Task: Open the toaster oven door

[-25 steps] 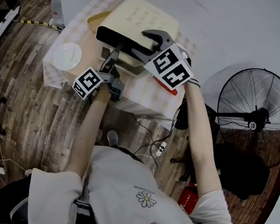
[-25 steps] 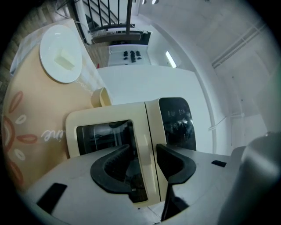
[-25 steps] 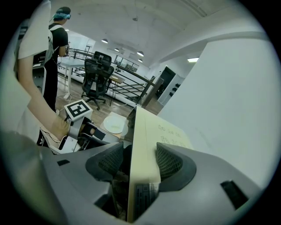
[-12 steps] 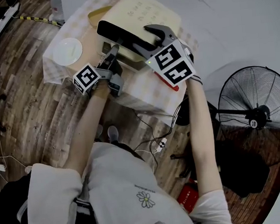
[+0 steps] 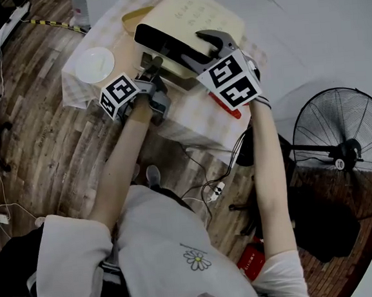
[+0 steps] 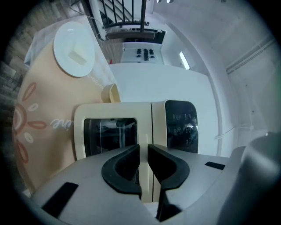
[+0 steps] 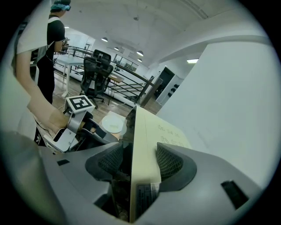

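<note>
**A:** There's the toaster oven [image 5: 191,18], sitting on the bench [image 5: 193,121]. Its long side runs along the cloth and its dark front faces the person. The door [image 6: 109,132] takes the left of that front, the control panel [image 6: 181,123] the right.

**B:** And look at the right hand-held gripper [image 7: 140,158]! Jaws spread wide, straddling the top front edge at the panel end, one pad on the cream top and one on the dark face. It looks clamped on to steady the box.

**A:** Sensible. A box like that is stiff and probably has some weight, but on cloth I'd guess it slides when the door gets tugged.

**B:** And the left hand-held gripper [image 6: 144,151]?

**A:** Out front, jaws all but together with only a sliver between them, lined up on the seam where door meets panel. Nothing clamped that I can see.

**B:** No proud handle showing either. The glass window is smooth and breakable, so the frame is the place to grab: that cream edge beside the seam, I'd say.

**A:** Which way it swings, I can't tell from here.
</note>
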Available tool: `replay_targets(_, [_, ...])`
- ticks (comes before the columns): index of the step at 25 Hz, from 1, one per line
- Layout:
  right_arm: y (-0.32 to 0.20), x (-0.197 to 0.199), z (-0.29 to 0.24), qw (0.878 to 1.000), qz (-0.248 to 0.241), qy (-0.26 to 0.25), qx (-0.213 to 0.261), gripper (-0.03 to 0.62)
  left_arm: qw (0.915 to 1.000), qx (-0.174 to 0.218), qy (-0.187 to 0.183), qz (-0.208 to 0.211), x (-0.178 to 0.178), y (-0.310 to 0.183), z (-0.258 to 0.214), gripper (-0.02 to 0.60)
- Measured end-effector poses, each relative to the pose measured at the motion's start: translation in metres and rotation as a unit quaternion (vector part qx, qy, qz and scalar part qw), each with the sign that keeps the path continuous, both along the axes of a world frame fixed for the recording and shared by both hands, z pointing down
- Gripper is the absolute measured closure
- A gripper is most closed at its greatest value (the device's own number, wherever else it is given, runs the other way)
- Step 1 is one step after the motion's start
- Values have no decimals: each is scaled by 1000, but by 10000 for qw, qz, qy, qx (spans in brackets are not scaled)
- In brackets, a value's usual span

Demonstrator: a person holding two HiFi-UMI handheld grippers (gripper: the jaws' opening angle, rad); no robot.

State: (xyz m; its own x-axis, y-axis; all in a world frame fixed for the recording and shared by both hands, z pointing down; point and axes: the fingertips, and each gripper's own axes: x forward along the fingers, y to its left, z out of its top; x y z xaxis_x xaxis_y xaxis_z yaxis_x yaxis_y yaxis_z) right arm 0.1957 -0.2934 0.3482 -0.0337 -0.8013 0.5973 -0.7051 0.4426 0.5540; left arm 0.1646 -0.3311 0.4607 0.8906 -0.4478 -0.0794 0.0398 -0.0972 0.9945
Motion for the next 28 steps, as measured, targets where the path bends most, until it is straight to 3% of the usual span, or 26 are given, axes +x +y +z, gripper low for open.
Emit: replay_targets(28, [-1,-2,0,10000,-73,-2,-14,372,9994,-11,287,-213,-7,3,1,523])
